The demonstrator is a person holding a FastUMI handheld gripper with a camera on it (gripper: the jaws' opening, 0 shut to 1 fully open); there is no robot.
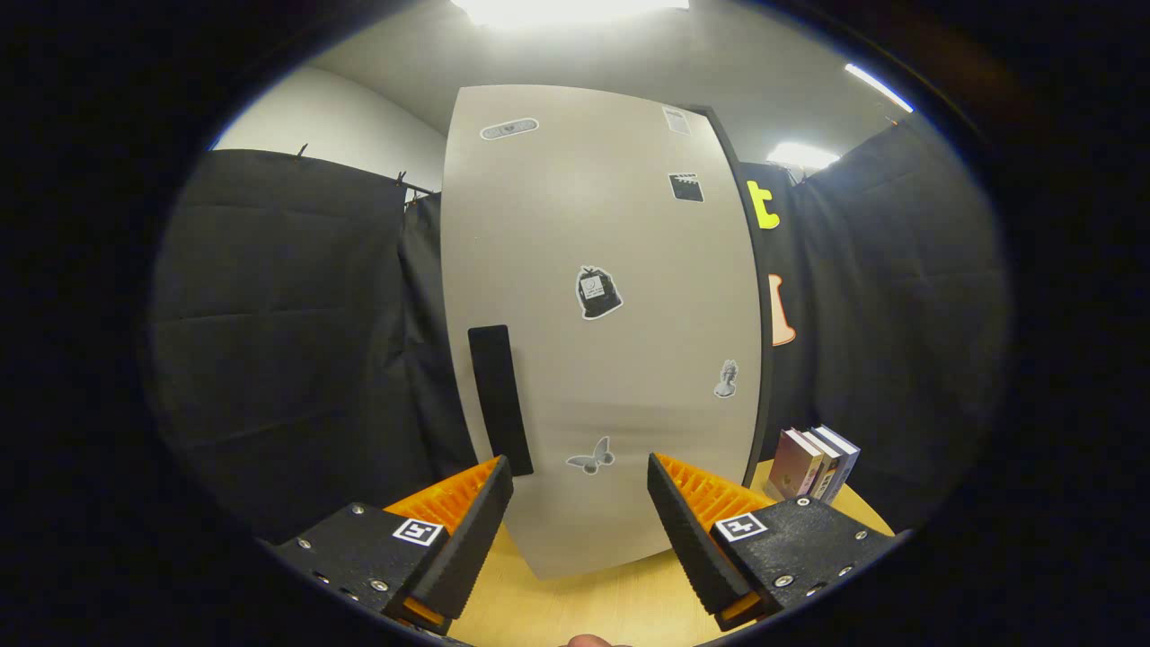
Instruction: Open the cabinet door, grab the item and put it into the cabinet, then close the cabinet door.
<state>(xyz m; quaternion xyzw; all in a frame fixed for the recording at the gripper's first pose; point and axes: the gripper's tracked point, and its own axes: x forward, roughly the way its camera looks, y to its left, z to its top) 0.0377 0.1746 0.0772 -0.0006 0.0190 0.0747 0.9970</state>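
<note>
Cabinet door (602,323) stands shut just ahead of the claw (580,503), whose fingers are spread and hold nothing. Its dark handle (499,400) sits above the left finger: hook there. Books (813,463) wait on the counter (584,602) beside the cabinet.

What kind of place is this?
Probably a staged recording booth: black cloth walls, a stickered cabinet door on a wooden table, books beside it. The hand-held gripper is open before the door.
</note>
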